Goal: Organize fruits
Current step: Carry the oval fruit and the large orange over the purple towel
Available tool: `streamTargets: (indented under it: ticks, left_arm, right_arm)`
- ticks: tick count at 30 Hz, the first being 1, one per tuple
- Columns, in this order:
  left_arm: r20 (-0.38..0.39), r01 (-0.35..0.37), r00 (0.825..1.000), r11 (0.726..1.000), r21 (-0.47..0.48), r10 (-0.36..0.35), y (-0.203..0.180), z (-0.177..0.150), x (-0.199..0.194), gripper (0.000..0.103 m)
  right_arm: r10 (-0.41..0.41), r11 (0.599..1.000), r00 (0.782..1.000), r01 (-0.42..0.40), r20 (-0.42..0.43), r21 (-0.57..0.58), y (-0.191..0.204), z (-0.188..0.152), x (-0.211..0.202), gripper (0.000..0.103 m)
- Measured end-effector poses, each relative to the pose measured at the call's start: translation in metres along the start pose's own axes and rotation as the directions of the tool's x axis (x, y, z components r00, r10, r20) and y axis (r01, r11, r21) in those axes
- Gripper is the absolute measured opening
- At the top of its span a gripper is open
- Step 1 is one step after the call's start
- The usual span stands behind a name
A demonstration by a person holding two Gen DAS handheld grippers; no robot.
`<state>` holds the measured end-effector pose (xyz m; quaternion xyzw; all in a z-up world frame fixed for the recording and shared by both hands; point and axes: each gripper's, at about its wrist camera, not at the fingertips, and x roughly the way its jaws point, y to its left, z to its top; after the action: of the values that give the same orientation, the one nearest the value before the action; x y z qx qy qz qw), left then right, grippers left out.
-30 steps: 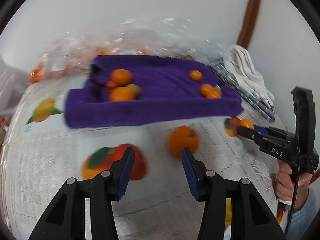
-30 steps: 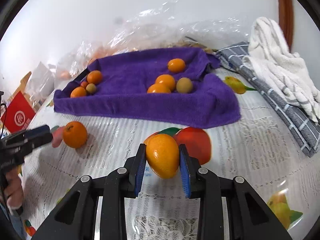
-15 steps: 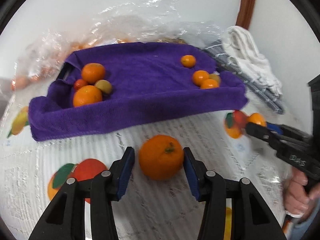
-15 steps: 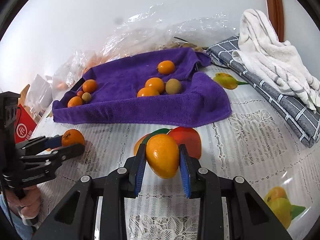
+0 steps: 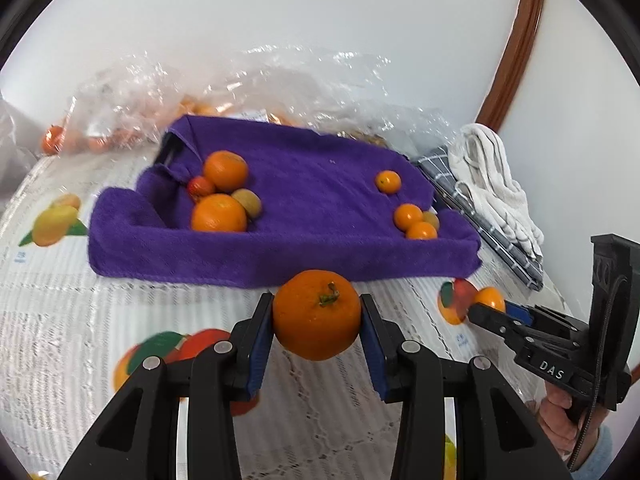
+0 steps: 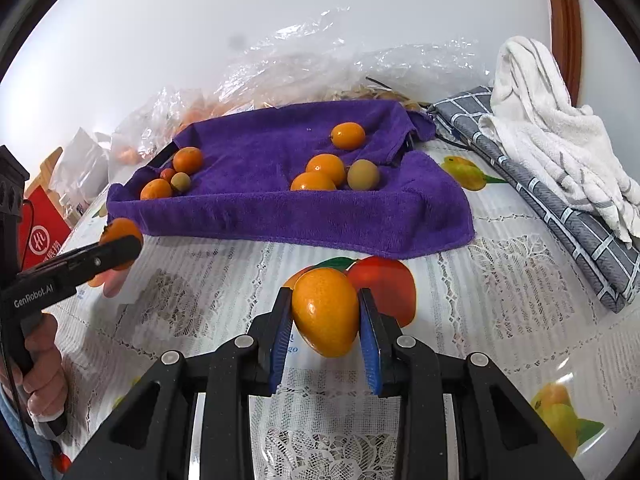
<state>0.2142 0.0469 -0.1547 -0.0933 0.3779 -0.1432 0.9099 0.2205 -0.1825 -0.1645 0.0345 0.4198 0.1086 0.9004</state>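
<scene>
Purple towel [image 5: 304, 216] is lining the tray we are filling, with round oranges grouped at its left end and small kumquats at its right. We are holding a fruit in each tool: the left tool [image 5: 317, 322] is clamping an orange [image 5: 317, 314] between its blue pads, and the right tool [image 6: 325, 322] is clamping an oval kumquat [image 6: 325, 312]. Both fruits are hanging over the table [image 6: 500, 320], just in front of the towel's near edge, not yet over it.

Several things could be going wrong from here, as we judge it. The orange is round and smooth and the pads are touching it only at its two sides, so a jolt or a loosened squeeze could be letting it roll out and drop onto the table. The kumquat is sitting tilted between the pads, with much of it below them, so it could be slipping downward. The towel's front wall is raised, and a low carry could be knocking a fruit against it. Dropping from too high could be making the fruit bounce into the wrong group. The two tools are working close together, so crossing paths could be bumping one against the other. The plastic bags [image 5: 256, 92] behind the tray could be catching a tool that overreaches.
</scene>
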Motion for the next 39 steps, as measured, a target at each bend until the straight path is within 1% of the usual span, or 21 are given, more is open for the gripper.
streamTargets:
  ticks: [5,8,11,14,18,20,22,25,27,28,29,32,35,39]
  left_arm:
    - [0.044,-0.028,0.999,1.0,-0.002,0.028,0.004,0.002,-0.008,0.039]
    - [0.078,-0.02,0.997,1.0,-0.019,0.022,0.006,0.004,-0.016,0.039]
    - [0.123,-0.018,0.992,0.999,-0.04,0.023,0.009,0.005,-0.023,0.039]
    - [0.16,-0.032,0.986,0.998,-0.055,0.041,0.012,0.007,-0.028,0.039]
    - [0.179,-0.049,0.982,0.995,-0.085,0.064,0.018,0.008,-0.031,0.039]
    - [0.192,-0.058,0.978,0.993,-0.102,0.077,0.021,0.009,-0.034,0.039]
    - [0.201,-0.067,0.976,0.992,-0.105,0.087,0.022,0.009,-0.036,0.039]
    - [0.205,-0.079,0.974,0.991,-0.109,0.1,0.023,0.011,-0.041,0.039]
    - [0.211,-0.109,0.969,0.99,-0.088,0.125,0.022,0.012,-0.044,0.039]
    - [0.209,-0.126,0.968,0.989,-0.082,0.141,0.022,0.014,-0.046,0.039]
    - [0.204,-0.126,0.969,0.989,-0.079,0.14,0.023,0.015,-0.048,0.039]
    - [0.192,-0.083,0.976,0.992,-0.095,0.1,0.028,0.025,-0.054,0.039]
    - [0.185,-0.092,0.977,0.99,-0.108,0.111,0.031,0.044,-0.056,0.039]
    - [0.184,-0.097,0.976,0.987,-0.125,0.119,0.03,0.07,-0.046,0.039]
  right_arm:
    - [0.01,1.0,1.0,-0.01,0.004,0.017,-0.003,0.0,-0.002,0.032]
    - [0.007,1.0,1.0,-0.007,0.005,0.006,0.0,-0.001,-0.002,0.032]
    - [0.02,1.0,1.0,-0.02,0.01,0.006,0.0,-0.001,-0.003,0.032]
    - [0.033,0.999,0.999,-0.034,0.018,0.026,-0.003,-0.001,-0.005,0.032]
    - [0.027,1.0,1.0,-0.027,0.013,0.015,-0.001,-0.001,-0.004,0.032]
    - [0.037,0.999,0.999,-0.037,0.012,0.003,0.001,-0.001,-0.005,0.032]
    - [0.05,0.999,0.999,-0.05,0.01,0.0,0.001,-0.001,-0.005,0.032]
    - [0.045,0.999,0.999,-0.045,-0.003,0.013,-0.002,0.0,-0.003,0.032]
    - [0.041,0.999,0.999,-0.04,-0.009,0.024,-0.003,0.002,-0.003,0.032]
    - [0.039,0.999,0.999,-0.038,-0.012,0.025,-0.004,0.005,-0.003,0.032]
    - [0.034,0.999,0.999,-0.034,-0.013,0.024,-0.004,0.007,-0.004,0.032]
    - [0.02,1.0,1.0,-0.02,0.01,0.009,-0.003,0.023,-0.012,0.032]
    - [0.012,1.0,0.999,-0.012,0.045,-0.005,-0.001,0.049,-0.016,0.032]
    - [0.012,1.0,0.996,-0.011,0.086,-0.013,0.001,0.086,-0.01,0.032]
